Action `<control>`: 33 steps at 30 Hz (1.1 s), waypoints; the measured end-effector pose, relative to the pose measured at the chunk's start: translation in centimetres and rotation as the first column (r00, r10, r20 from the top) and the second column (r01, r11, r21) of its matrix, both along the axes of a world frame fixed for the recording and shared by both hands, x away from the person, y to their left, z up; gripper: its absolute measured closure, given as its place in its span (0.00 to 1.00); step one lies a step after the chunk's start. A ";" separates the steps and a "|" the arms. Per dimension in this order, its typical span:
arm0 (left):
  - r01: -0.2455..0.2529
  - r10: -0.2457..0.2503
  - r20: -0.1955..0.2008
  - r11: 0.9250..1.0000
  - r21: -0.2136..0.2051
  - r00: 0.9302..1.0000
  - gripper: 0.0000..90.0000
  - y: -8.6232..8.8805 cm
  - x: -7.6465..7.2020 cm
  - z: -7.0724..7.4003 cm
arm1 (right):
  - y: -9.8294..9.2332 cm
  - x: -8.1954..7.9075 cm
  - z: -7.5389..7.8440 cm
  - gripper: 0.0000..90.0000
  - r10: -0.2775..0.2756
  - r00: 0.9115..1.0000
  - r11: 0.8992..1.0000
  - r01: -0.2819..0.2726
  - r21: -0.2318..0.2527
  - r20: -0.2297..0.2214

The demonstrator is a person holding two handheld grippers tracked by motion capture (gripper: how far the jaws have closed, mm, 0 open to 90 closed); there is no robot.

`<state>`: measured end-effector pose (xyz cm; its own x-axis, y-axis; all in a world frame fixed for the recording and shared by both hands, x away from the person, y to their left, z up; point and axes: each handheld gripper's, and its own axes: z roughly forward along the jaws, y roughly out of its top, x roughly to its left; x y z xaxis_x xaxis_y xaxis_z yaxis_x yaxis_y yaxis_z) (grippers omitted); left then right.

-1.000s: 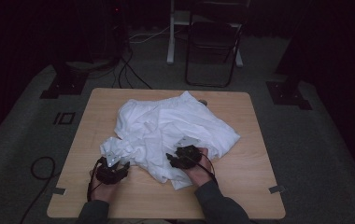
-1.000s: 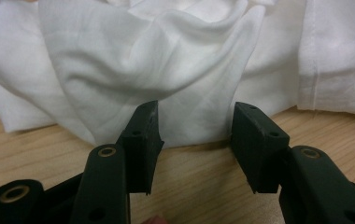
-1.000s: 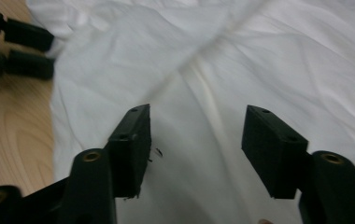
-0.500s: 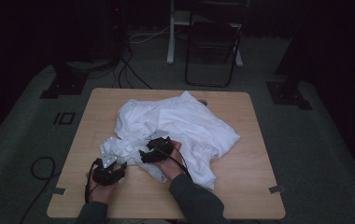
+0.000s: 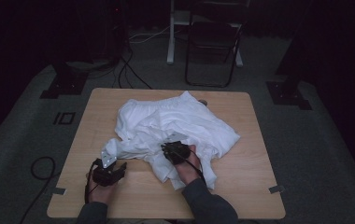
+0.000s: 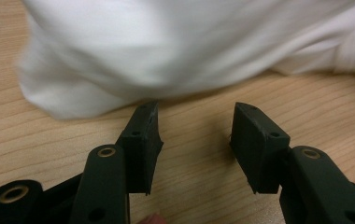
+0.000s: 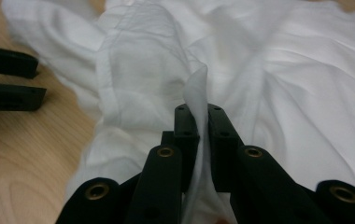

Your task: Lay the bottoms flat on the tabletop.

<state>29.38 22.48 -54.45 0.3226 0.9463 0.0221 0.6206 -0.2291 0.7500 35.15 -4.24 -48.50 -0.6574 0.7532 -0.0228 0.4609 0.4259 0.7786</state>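
One white garment lies on one wooden surface, two hand-held grippers near, left and right; one folding chair stands far behind.

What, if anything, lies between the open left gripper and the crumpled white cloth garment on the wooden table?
Nothing visible does. The left gripper has its jaws open over bare wooden table, with the crumpled white cloth garment just beyond its fingertips.

garment on table, chair behind
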 end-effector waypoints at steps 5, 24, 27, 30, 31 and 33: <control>0.000 0.000 -0.003 1.000 -0.001 1.000 0.58 0.0 0.0 0.0 | -4.7 -1.7 0.1 0.95 -0.064 0.998 0.997 0.065 0.041 -0.006; -0.007 0.007 -0.011 1.000 -0.009 1.000 0.58 0.1 0.1 0.0 | -14.4 -5.6 -0.4 0.76 -0.228 0.974 0.973 0.228 0.034 -0.002; -0.009 0.009 -0.012 1.000 -0.010 1.000 0.58 0.2 0.1 0.0 | -13.7 -4.9 0.6 0.59 -0.211 0.977 0.976 0.209 0.067 0.023; -0.008 0.008 -0.010 1.000 -0.008 1.000 0.58 0.1 0.1 0.0 | -12.1 -3.6 1.7 0.49 -0.176 0.983 0.982 0.172 0.080 0.044; -0.008 0.008 -0.010 1.000 -0.008 1.000 0.58 0.1 0.1 0.0 | -12.1 -3.6 1.7 0.49 -0.176 0.983 0.982 0.172 0.080 0.044; -0.011 0.011 -0.008 1.000 -0.011 1.000 0.58 0.1 0.1 0.0 | -9.6 -1.5 2.4 0.41 -0.138 0.990 0.988 0.134 0.078 0.042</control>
<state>29.49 22.59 -54.48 0.3125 0.9499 0.0091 0.6286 -0.2140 0.7477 33.60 -13.83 -46.05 -0.5483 0.8363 0.0086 0.4727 0.3013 0.8281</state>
